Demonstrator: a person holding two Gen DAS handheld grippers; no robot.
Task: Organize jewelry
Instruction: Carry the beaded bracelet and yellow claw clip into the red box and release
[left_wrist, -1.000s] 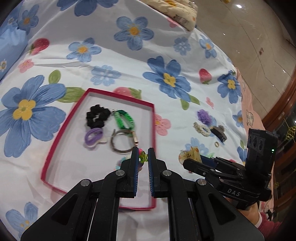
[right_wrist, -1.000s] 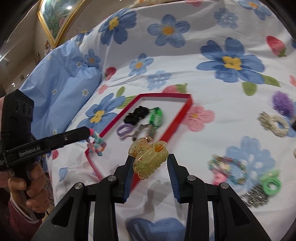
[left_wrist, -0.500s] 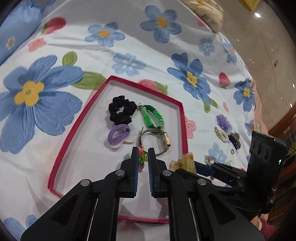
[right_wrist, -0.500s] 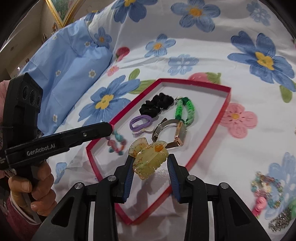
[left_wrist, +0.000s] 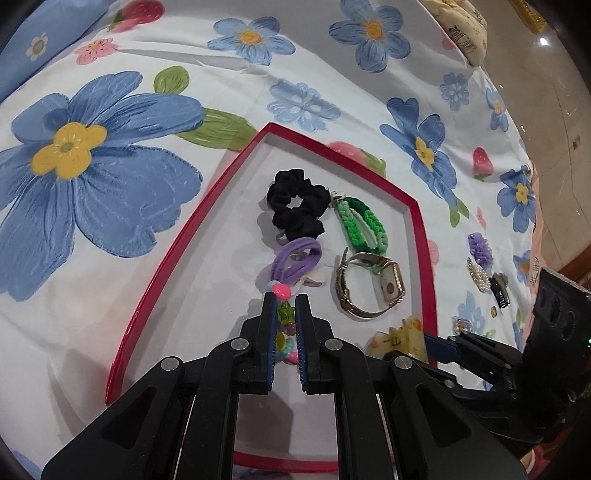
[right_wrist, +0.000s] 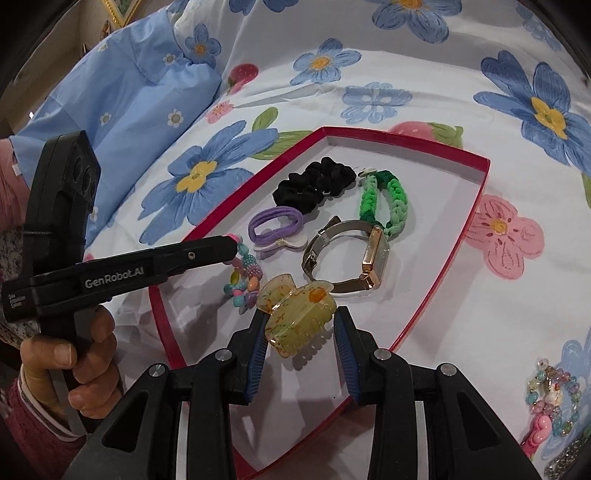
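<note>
Your left tool (left_wrist: 284, 321) is pinched tight on a floppy, pastel beaded bracelet (right_wrist: 242, 282); your right tool (right_wrist: 301, 328) clamps a stiff, translucent yellow plastic claw clip (right_wrist: 297, 314) across its body. Both hang over the shallow red-rimmed box (right_wrist: 460, 258). The clip looks slippery and probably brittle.

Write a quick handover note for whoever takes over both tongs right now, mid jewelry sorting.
Left tongs: shut on the beaded bracelet, over the red tray.
Right tongs: shut on the yellow claw clip, over the tray's near part.
Already in the tray: black scrunchie, green braided bracelet, purple hair tie, watch.
Left to do: set down both held pieces, then fetch the loose pieces still on the floral sheet.
</note>
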